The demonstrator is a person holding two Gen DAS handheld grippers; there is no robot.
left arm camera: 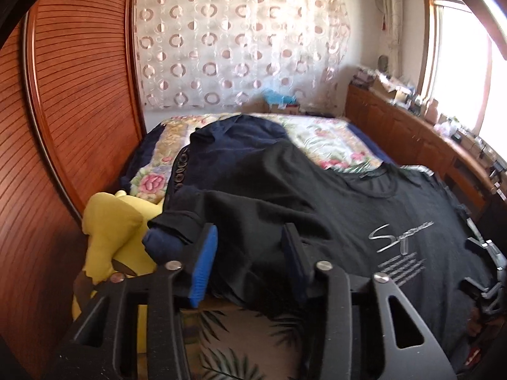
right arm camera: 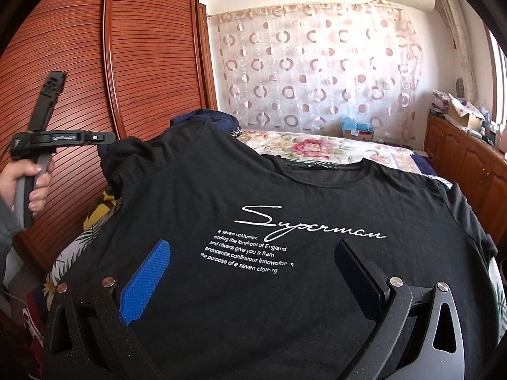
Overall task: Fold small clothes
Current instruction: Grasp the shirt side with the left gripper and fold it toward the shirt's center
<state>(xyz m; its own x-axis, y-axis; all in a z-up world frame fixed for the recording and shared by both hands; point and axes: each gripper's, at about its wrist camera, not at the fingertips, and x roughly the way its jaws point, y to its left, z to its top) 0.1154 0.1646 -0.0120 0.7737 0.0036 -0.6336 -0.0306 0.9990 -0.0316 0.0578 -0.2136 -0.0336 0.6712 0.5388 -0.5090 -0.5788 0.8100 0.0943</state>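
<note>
A black T-shirt with white "Superman" lettering lies face up across the bed, collar toward the far wall. In the left wrist view its left side is bunched up as a fold of black T-shirt, and my left gripper is shut on that fold. The fold's edge hangs a little above the bedspread. In the right wrist view a hand holds the left gripper at the shirt's raised left sleeve. My right gripper stands open over the shirt's lower front, its blue pads wide apart on either side of the print.
A navy garment lies behind the shirt on the floral bedspread. A yellow garment is heaped at the bed's left edge against the wooden wardrobe doors. A cluttered wooden cabinet runs along the right.
</note>
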